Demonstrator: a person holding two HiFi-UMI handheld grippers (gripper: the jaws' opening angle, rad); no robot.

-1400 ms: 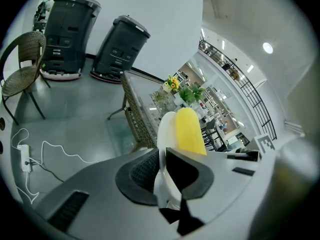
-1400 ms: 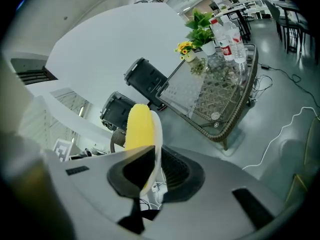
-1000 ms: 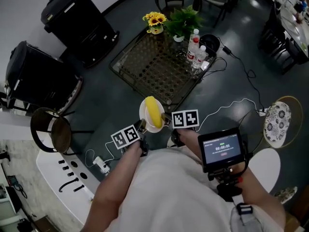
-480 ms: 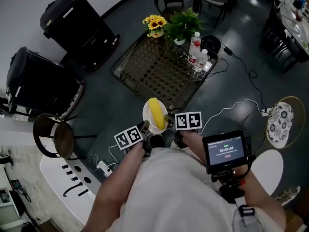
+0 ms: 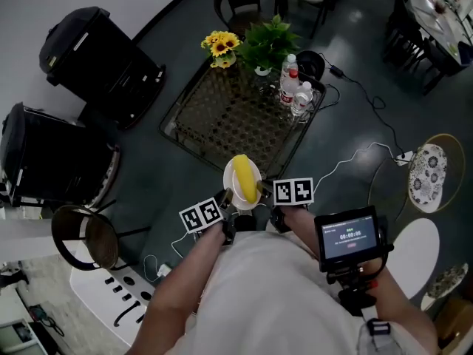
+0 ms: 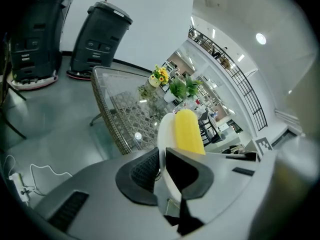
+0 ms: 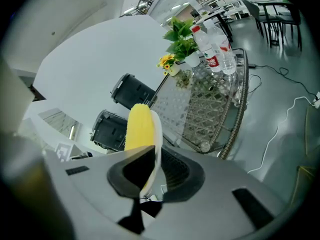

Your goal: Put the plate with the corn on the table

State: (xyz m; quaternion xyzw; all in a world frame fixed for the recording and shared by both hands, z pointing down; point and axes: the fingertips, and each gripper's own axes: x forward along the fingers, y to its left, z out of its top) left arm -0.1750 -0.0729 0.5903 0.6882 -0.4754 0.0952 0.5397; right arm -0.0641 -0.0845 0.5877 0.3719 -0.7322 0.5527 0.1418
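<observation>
A white plate (image 5: 230,180) carrying a yellow corn cob (image 5: 244,177) hangs in the air just short of the near edge of the glass-topped wicker table (image 5: 222,117). My left gripper (image 5: 227,198) is shut on the plate's left rim and my right gripper (image 5: 261,192) is shut on its right rim. In the left gripper view the plate (image 6: 165,134) stands edge-on between the jaws with the corn (image 6: 188,131) beyond. The right gripper view shows the plate (image 7: 155,144) pinched the same way, the corn (image 7: 139,126) to its left.
On the table's far end stand sunflowers (image 5: 216,46), a green plant (image 5: 267,44) and water bottles (image 5: 290,86). Two black bins (image 5: 96,54) sit at left, a round stool (image 5: 87,237) at lower left. Cables (image 5: 355,157) cross the floor at right.
Both grippers have carried the plate with the corn forward, closer to the table's near edge. The view has shifted with them.
</observation>
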